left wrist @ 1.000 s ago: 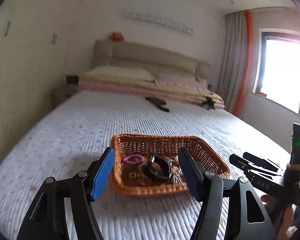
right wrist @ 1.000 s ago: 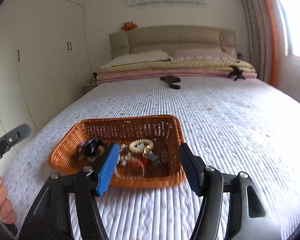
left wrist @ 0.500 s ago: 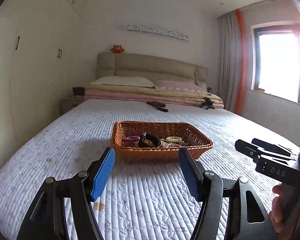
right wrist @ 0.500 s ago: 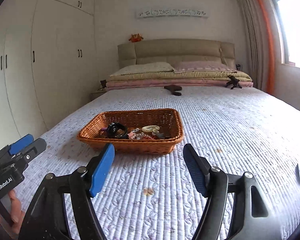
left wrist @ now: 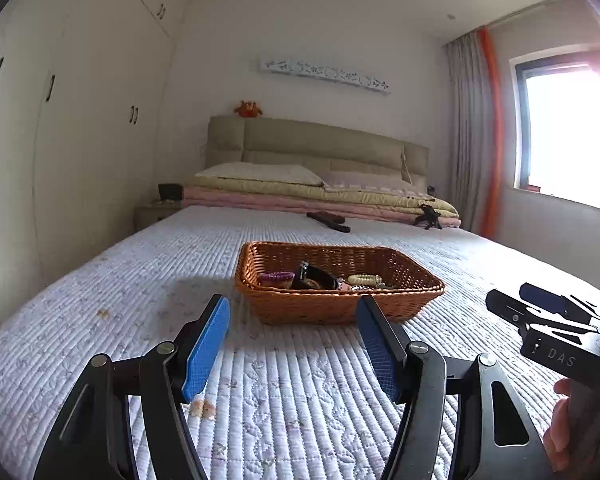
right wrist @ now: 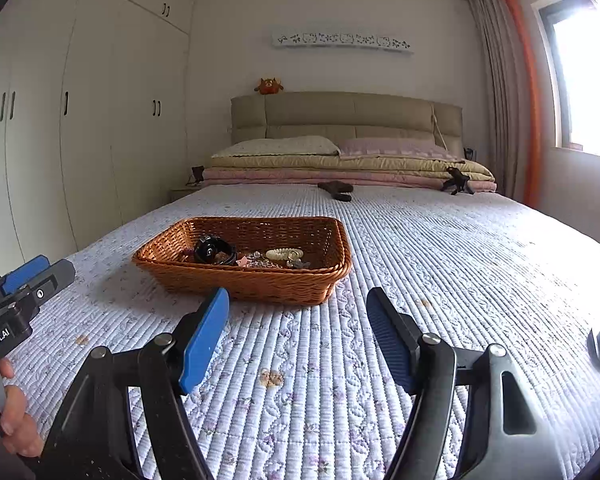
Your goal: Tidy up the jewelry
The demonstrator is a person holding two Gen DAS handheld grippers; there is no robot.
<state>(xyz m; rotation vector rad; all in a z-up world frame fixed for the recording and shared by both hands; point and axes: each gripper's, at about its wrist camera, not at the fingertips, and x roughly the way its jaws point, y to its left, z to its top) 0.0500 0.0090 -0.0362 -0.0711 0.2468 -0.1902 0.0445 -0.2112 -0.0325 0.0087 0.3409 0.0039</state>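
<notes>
Grippers: left gripper (left wrist: 292,322) and right gripper (right wrist: 298,316) both wide open, empty | change: pulled back and lowered from above wicker basket (right wrist: 244,276) | jewelry (right wrist: 260,256) all inside basket on bed quilt (right wrist: 440,248) | judgement: task likely finished

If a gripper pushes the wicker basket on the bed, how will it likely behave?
The wicker basket looks light, so it would probably slide. Its low, wide shape makes tipping unlikely. The quilted bedspread may drag at it, so the jewelry inside could shift.
</notes>
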